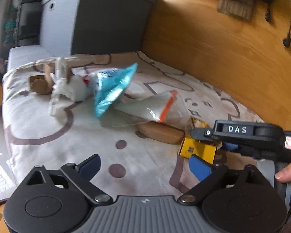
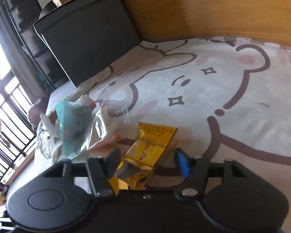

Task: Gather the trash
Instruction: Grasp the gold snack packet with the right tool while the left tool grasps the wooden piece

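Observation:
Trash lies on a bed cover printed with a cartoon bear (image 1: 87,132): a teal plastic bag (image 1: 112,89), a clear zip bag with an orange strip (image 1: 151,106), crumpled white plastic (image 1: 71,87) and a piece of brown cardboard (image 1: 38,84). A torn gold-yellow carton (image 2: 149,149) sits between the jaws of my right gripper (image 2: 147,163). Its left finger touches the carton and a small gap shows at the blue right pad. The left wrist view shows the same carton (image 1: 197,149) under the right gripper (image 1: 213,141). My left gripper (image 1: 144,167) is open over bare cover, just left of the carton.
A dark grey storage box (image 1: 106,19) stands at the bed's far end. A wooden panel (image 1: 213,48) runs along the bed's right side. Window bars (image 2: 9,116) are at the left past the bed's edge. A hand (image 1: 287,172) holds the right gripper's handle.

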`<action>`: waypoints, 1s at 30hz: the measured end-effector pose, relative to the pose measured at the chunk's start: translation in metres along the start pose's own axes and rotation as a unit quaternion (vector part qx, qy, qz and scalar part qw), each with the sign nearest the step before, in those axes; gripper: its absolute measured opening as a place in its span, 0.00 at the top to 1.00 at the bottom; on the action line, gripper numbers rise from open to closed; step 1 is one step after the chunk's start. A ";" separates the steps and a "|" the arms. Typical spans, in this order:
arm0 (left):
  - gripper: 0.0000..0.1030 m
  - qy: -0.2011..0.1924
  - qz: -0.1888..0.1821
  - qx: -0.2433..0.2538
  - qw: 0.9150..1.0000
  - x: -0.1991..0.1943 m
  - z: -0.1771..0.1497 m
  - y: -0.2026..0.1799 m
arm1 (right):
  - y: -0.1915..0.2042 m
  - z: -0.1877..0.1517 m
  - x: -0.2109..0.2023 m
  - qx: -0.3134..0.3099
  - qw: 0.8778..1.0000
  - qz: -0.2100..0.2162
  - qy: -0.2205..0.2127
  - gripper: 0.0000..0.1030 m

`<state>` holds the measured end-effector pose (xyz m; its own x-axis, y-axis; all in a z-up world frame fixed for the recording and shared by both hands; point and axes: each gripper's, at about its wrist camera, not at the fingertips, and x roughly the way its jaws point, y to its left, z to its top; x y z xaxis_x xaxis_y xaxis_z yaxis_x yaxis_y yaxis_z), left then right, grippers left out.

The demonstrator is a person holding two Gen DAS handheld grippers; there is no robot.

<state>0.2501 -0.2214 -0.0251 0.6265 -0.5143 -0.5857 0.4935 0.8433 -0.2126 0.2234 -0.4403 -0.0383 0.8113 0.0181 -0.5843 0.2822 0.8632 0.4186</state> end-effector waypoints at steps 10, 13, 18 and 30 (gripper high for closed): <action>0.16 0.014 -0.010 0.079 0.997 0.044 0.010 -0.021 | -0.017 0.000 -0.021 -0.057 0.998 0.014 0.006 0.57; 0.16 0.016 -0.003 0.115 0.993 0.056 0.013 -0.026 | -0.027 0.002 -0.035 -0.067 0.998 0.017 0.012 0.58; 0.16 0.019 -0.002 0.124 0.992 0.072 0.023 -0.028 | -0.048 -0.003 -0.061 -0.084 0.996 0.019 0.026 0.58; 0.07 0.029 0.020 0.122 0.992 0.097 0.037 -0.037 | -0.076 -0.025 -0.109 -0.091 0.994 0.026 0.058 0.56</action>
<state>0.3148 -0.3088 -0.0451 0.6165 -0.4660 -0.6346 0.6050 0.7962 0.0030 0.1012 -0.4954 -0.0238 0.7555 0.1137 -0.6453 0.1356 0.9364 0.3237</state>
